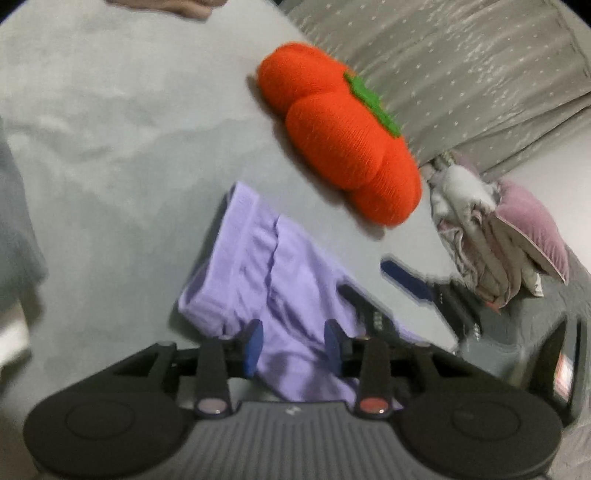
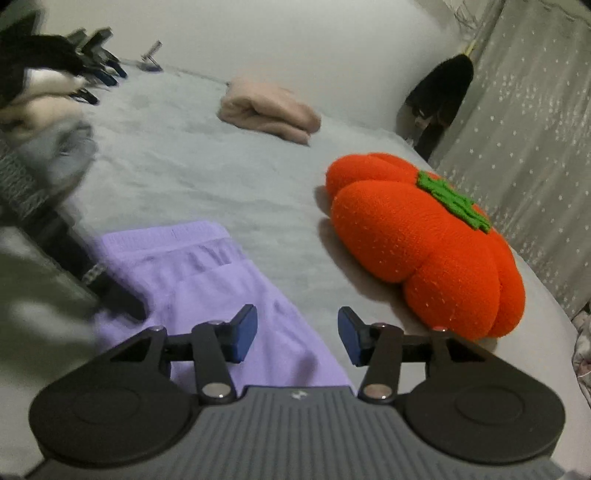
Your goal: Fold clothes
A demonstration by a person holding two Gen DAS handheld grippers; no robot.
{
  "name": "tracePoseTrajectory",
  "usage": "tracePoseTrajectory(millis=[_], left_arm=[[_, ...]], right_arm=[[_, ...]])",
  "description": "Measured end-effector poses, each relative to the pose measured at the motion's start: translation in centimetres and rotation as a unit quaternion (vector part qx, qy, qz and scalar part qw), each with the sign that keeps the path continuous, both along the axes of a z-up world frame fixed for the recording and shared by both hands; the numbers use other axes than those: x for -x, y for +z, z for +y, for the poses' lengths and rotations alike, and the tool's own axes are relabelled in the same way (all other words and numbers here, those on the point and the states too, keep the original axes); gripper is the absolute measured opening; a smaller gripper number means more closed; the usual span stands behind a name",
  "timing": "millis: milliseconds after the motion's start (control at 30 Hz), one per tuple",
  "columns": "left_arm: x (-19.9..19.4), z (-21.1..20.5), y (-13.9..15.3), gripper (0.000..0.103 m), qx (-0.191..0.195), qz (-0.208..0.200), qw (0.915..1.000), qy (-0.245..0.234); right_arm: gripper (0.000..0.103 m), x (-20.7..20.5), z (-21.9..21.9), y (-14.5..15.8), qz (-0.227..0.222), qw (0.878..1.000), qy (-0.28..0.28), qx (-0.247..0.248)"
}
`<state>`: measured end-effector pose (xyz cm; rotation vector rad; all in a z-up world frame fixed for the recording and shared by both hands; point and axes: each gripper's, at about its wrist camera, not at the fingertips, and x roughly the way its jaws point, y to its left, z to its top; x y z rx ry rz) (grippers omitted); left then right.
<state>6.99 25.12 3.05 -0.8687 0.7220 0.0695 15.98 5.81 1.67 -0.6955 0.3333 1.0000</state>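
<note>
Holding both grippers, left [image 1: 294,341] and right [image 2: 297,334], jaws apart over the lilac garment [image 2: 207,273] on the bed [image 2: 207,173], seemingly released; I risk snagging cloth, undoing folds.

No legible text, label, brand or number is showing in either view; a small pale mark on each gripper body is remaining unreadable.

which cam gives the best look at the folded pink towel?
Right wrist. The folded pink towel sits whole and unobstructed on the grey bedcover, beyond the lilac garment. The left wrist view catches only a blurred pinkish sliver at its top edge, likely the same towel.
</note>
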Motion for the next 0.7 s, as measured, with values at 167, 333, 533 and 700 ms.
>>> tracePoseTrajectory(millis=[167, 333, 533, 700], left_arm=[[-0.1, 0.7, -0.5, 0.038, 0.010, 0.004, 0.9998, 0.017], [-0.2, 1.0, 0.2, 0.038, -0.014, -0.008, 0.9996, 0.023], [-0.4, 1.3, 0.3, 0.038, -0.014, -0.012, 0.9995, 0.026], [-0.1, 1.8, 0.4, 0.039, -0.005, -0.022, 0.9990, 0.038]], right_arm=[[0.043, 3.9, -0.2, -0.7, 0.018, 0.998, 0.059, 0.006], [0.020, 4.1, 2.2, -2.6, 0.021, 0.998, 0.048, 0.033], [0.003, 3.3, 2.6, -2.7, 0.047, 0.999, 0.015, -0.002], [0.003, 2.6, 1.1, -1.4, 0.111, 0.989, -0.028, -0.094]])
